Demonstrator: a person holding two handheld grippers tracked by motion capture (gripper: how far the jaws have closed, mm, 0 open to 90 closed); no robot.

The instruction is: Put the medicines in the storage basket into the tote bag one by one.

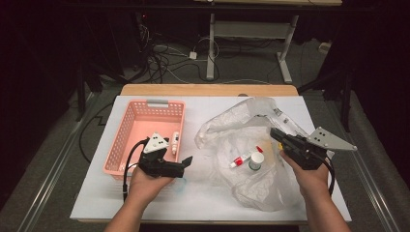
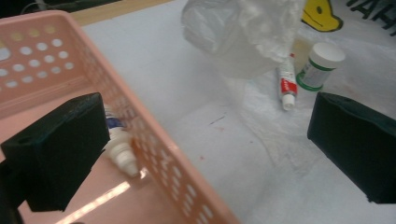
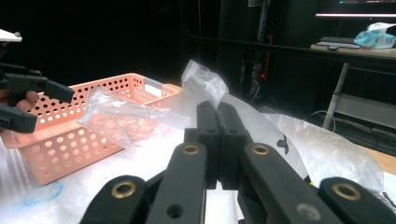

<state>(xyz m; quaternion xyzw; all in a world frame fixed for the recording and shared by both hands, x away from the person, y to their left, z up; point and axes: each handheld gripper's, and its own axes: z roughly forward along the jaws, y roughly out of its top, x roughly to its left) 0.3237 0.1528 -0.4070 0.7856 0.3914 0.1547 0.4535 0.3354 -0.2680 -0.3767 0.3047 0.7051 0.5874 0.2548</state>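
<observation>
In the high view, items are being moved from a clear plastic bag (image 1: pixel 241 145) into a pink perforated basket (image 1: pixel 126 140); that is judged to be the step in hand. One small tube (image 1: pixel 174 142) lies in the basket, just beyond the left gripper (image 1: pixel 180 166), whose jaws are spread wide and empty over the basket's near corner. The right gripper (image 1: pixel 276 135) is clamped shut on the bag's raised edge, holding the mouth open. A red-and-white tube (image 1: pixel 240 159) and a green-capped white bottle (image 1: pixel 256 160) lie on the bag film, between the two sets of jaws.

In the left gripper view, nothing is held. The basket's rim (image 2: pixel 154 149) runs between the jaws, with the placed tube (image 2: pixel 119 144) beside the left-hand jaw. The red-and-white tube (image 2: pixel 286 86) and the bottle (image 2: pixel 320 65) lie ahead, toward the right-hand jaw. The next move is judged to call for a reach across the white tabletop (image 2: pixel 187 79) to one of them (the tube is nearer). A hanging fold of the bag (image 2: pixel 243 37) overlaps them and could be snagged.

In the right gripper view, the jaws are pressed together on the bag film (image 3: pixel 205 84), which is lifted clear of the tabletop. The basket (image 3: pixel 93 121) stands to the left of the jaws.
</observation>
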